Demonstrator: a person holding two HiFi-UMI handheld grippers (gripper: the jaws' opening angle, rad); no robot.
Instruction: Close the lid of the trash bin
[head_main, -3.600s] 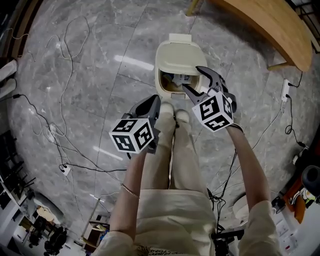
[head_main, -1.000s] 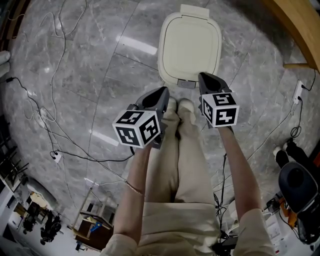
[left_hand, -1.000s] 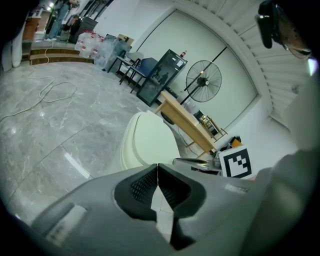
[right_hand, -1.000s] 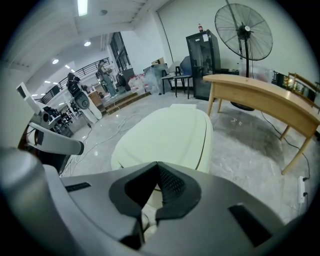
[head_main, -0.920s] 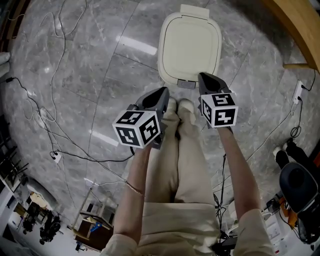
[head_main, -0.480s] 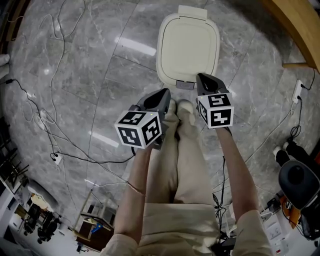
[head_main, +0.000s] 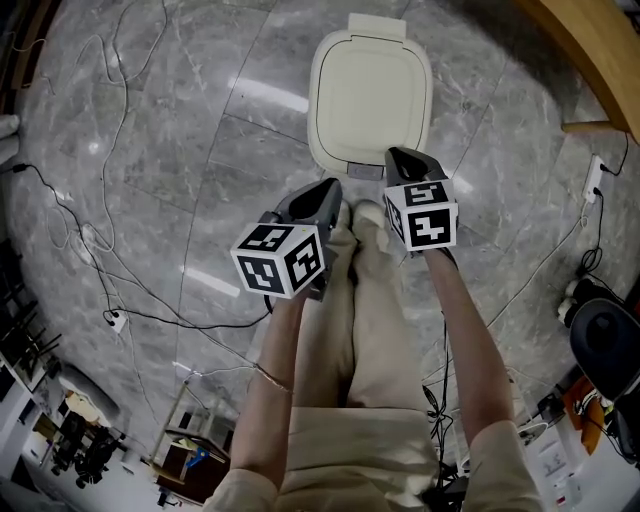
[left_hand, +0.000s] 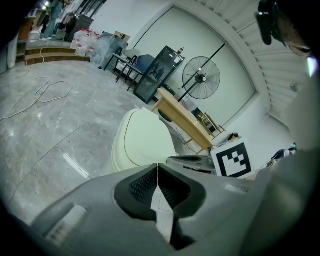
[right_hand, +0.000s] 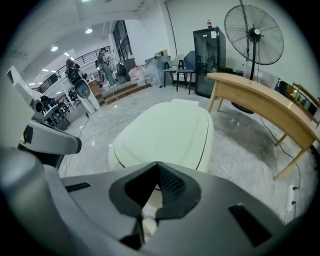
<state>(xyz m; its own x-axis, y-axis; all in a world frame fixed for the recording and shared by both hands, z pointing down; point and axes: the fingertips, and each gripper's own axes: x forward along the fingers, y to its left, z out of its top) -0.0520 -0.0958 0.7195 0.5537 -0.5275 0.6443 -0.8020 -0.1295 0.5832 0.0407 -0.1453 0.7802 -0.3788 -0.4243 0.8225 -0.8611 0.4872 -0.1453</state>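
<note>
The cream trash bin (head_main: 370, 92) stands on the grey marble floor with its lid down flat over the top. It also shows ahead of the jaws as a pale rounded top, the bin (left_hand: 142, 141) in the left gripper view and the bin (right_hand: 167, 135) in the right gripper view. My right gripper (head_main: 398, 158) is shut and empty, its tip just over the bin's near edge. My left gripper (head_main: 326, 191) is shut too, holding nothing, a little short of the bin and to its left. The person's shoes (head_main: 355, 212) stand between the two grippers.
A curved wooden table (head_main: 590, 55) stands at the upper right. Cables (head_main: 110, 250) trail over the floor at the left, and more cables and a power strip (head_main: 596, 175) lie at the right. A standing fan (right_hand: 252, 35) and a dark cabinet (right_hand: 207, 47) are behind the bin.
The bin was open with the right gripper at its rim; the lid now lies shut. Over the last second the right gripper edged slightly left. The left one stayed put.
</note>
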